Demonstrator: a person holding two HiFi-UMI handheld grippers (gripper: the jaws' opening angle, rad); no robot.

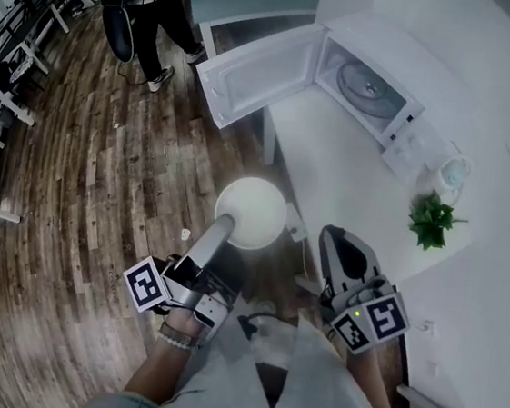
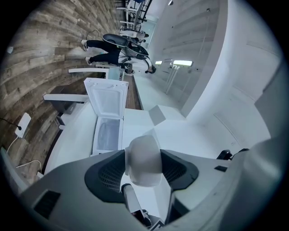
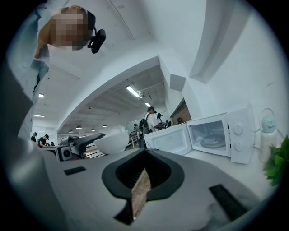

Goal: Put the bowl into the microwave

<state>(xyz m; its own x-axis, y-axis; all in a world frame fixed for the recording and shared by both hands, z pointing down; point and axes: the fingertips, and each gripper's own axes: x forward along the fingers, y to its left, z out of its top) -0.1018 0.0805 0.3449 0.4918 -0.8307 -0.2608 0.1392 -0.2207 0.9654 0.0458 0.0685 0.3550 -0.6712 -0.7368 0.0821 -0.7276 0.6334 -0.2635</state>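
Head view, 1 line per item, largest first. Counter (image 1: 333, 162): white, bare in front of the appliance. Microwave (image 1: 403, 122): white, at the counter's far end, door (image 1: 252, 72) swung wide open, glass turntable (image 1: 371, 86) showing inside. Bowl (image 1: 251, 212): white, round, plain, carried in the air just off the counter's near corner above the wood floor (image 1: 105, 154), well apart from the microwave. Judged stiff, smooth and slippery, likely ceramic (so breakable if dropped), with some weight for a hold at 1 edge. The rim is the only part thin enough to pinch, and such a hold lets the bowl tip, so it should be carried level. Left gripper (image 1: 225, 225): jaws clamped on the bowl's near rim. Right gripper (image 1: 337, 244): jaws pressed together with nothing between them, idle just beside the bowl. Bottle (image 1: 453, 174) and plant (image 1: 432, 219): small, on the counter near the microwave. Not determinable: the bowl's contents, since glare whitens its inside; the exact pad contact, hidden behind the bowl's wall; the microwave's controls, too small to read.
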